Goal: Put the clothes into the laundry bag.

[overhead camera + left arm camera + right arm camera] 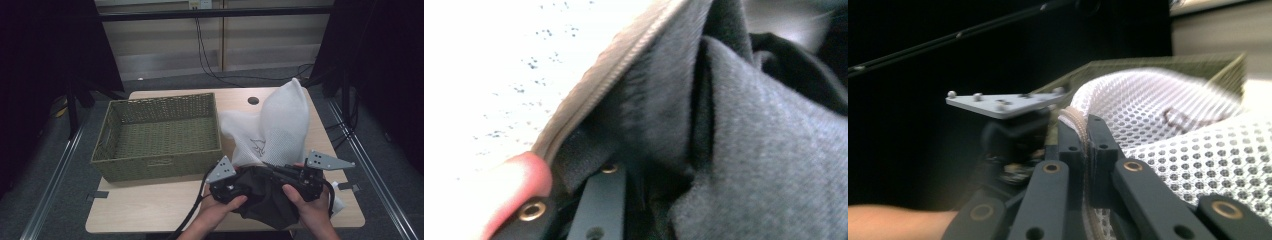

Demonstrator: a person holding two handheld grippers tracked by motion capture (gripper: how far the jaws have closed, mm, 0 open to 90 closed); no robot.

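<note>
1. Wooden table (150, 210): light top with rounded corners and a dark round hole (253, 100) near its far edge; it carries every item listed below.
2. Woven basket (157, 172): olive green, rectangular, on the left half of the table, with a small label on the near wall.
3. White mesh laundry bag (287, 120): right of the basket and just beside it, its far corner standing up in a peak, a small dark logo on its face. A beige zipper edge (594, 102) borders its mouth at the near end. In the right gripper view the perforated mesh lies to the right of the jaws.
4. Dark grey garment (262, 197): soft fleece-like fabric, bunched at the table's near edge between the two grippers, against the bag's mouth; the left gripper view has it right beside the zipper edge.
5. Right gripper (1087, 150): held in the person's right hand (310, 205), jaws pressed together on the bag's beige zipper edge.
6. Left gripper (227, 187): held in the left hand (220, 207), up against the garment; whether its jaws are spread or closed cannot be told.
</note>
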